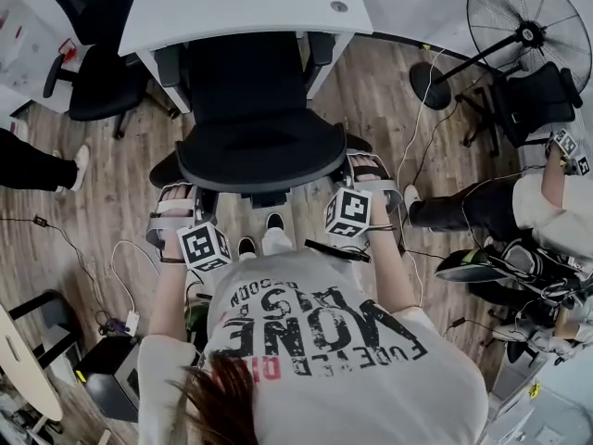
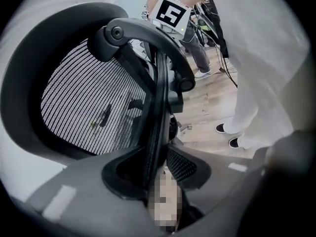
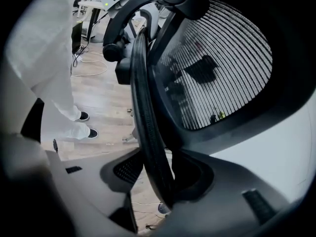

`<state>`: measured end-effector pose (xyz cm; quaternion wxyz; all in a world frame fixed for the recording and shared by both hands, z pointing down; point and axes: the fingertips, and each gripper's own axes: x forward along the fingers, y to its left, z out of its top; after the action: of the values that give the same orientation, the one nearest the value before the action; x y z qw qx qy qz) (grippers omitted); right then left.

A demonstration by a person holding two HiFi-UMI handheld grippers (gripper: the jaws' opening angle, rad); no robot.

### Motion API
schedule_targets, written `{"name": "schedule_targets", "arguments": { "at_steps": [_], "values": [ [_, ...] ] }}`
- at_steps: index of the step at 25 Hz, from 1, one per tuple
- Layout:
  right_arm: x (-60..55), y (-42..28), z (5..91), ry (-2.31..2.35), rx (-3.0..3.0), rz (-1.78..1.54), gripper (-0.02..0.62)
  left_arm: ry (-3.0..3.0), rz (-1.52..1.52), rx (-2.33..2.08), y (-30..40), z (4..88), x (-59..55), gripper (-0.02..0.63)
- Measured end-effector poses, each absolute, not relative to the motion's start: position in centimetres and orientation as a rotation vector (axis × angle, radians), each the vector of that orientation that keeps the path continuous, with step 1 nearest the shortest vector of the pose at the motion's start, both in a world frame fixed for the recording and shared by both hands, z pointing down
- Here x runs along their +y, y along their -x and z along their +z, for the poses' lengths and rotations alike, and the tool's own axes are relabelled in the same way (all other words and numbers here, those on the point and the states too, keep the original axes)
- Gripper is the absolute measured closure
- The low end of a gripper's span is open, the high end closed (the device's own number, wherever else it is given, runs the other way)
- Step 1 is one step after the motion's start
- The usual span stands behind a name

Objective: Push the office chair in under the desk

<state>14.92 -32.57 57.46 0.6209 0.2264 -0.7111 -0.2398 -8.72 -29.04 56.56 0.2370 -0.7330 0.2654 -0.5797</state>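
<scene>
With left gripper [image 1: 176,215] and right gripper [image 1: 371,172] clenched on the backrest rim [image 1: 261,167] of the office chair [image 1: 250,91], partly beneath the tabletop [image 1: 241,7], push evenly and straight, steering armrests [image 1: 168,63] clear of the tabletop edge.

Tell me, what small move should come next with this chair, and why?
Probably a gentle push forward: the left gripper and right gripper both clamp the backrest rim, and the office chair sits only partly under the desk.
</scene>
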Motion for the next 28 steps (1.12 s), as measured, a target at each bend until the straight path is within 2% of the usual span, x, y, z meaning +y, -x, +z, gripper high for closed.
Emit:
{"name": "schedule_targets", "arguments": {
  "at_steps": [28],
  "values": [
    [-36.7, -12.7, 57.8, -0.524, -1.631, -0.508, 0.411, 1.933, -1.555, 0.743, 11.1, 56.9, -33.8, 0.462]
  ]
}}
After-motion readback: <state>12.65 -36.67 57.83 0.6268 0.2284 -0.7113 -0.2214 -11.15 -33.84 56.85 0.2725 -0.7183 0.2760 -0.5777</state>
